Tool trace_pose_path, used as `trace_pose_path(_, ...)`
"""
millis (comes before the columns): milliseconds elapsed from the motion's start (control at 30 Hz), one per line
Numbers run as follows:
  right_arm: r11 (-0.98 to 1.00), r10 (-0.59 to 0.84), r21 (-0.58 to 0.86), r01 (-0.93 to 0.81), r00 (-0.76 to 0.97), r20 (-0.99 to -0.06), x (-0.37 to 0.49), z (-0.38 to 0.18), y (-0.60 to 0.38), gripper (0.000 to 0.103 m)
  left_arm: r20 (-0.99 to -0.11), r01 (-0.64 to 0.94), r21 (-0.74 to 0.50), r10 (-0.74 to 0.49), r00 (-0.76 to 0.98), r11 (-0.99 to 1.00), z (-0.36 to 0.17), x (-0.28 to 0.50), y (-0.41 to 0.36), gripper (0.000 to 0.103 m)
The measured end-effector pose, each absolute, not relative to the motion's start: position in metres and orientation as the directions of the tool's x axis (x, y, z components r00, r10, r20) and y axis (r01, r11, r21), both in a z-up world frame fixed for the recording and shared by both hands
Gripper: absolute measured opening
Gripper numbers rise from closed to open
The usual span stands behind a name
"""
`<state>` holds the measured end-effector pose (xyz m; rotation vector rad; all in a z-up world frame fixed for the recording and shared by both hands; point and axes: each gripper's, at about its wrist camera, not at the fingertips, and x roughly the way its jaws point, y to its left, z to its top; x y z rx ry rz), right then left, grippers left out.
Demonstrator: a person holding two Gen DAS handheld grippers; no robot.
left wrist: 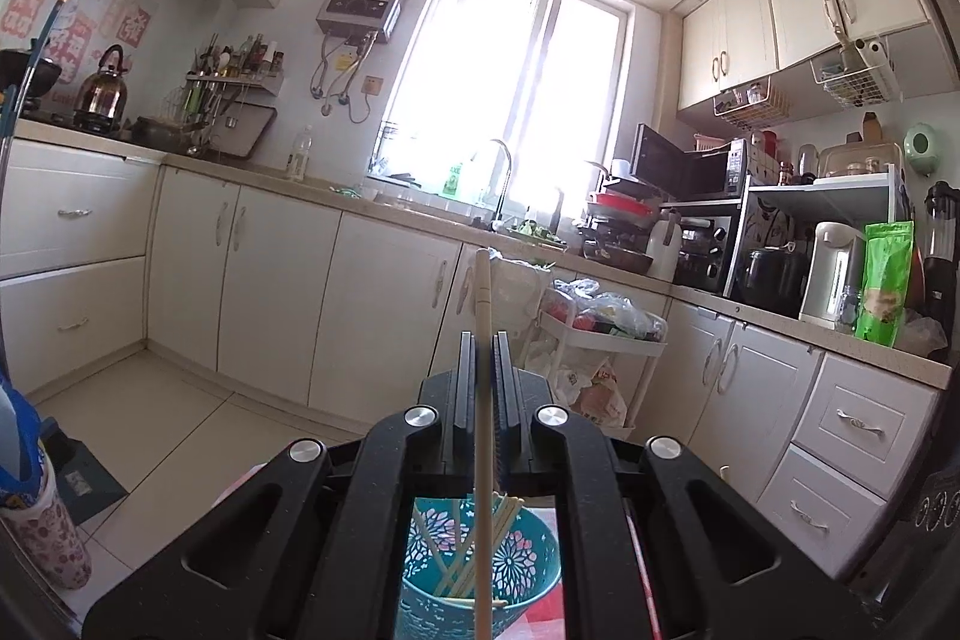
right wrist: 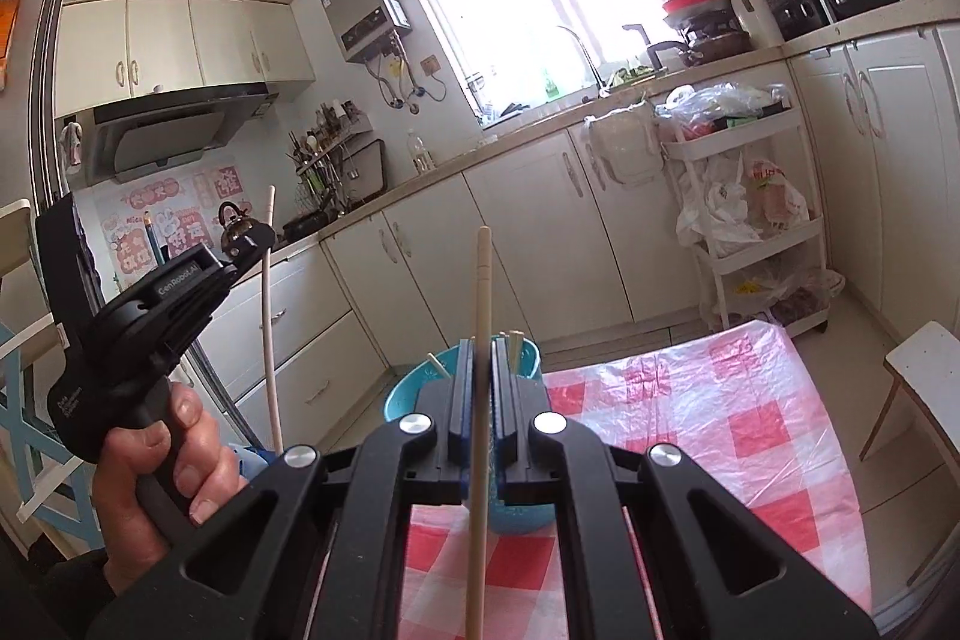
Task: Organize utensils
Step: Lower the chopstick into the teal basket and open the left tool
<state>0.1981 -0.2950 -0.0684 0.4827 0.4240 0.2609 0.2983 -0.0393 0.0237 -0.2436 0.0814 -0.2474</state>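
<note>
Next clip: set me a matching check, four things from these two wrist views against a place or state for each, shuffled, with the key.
Things:
1. left tongs
2. right tongs
3. teal bucket
4. checked tablecloth

Places or states:
A. holds several loose chopsticks
B. shut on a pale chopstick, seen at the left of the right wrist view
C. red and white, spread under the bucket
D. shut on a tan chopstick at the centre of its own view

Pairs: 1-B, 2-D, 3-A, 4-C
</note>
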Motion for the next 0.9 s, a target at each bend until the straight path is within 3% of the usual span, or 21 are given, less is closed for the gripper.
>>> trace_pose_path(567, 0.851, 0.318, 0.509, -0.128, 0.898, -0.304, 0.202, -0.067, -0.304, 0.006, 0.016, 0.217, -0.262, -0.221, 0.975, 0.94, 0.035, 0.337, -0.041, 0.005)
trace_pose_path(900, 0.844, 0.324, 0.522, -0.127, 0.895, -0.307, 0.204, -0.072, -0.304, 0.006, -0.029, 0.198, -0.325, -0.219, 0.975, 0.925, 0.015, 0.37, -0.038, 0.005)
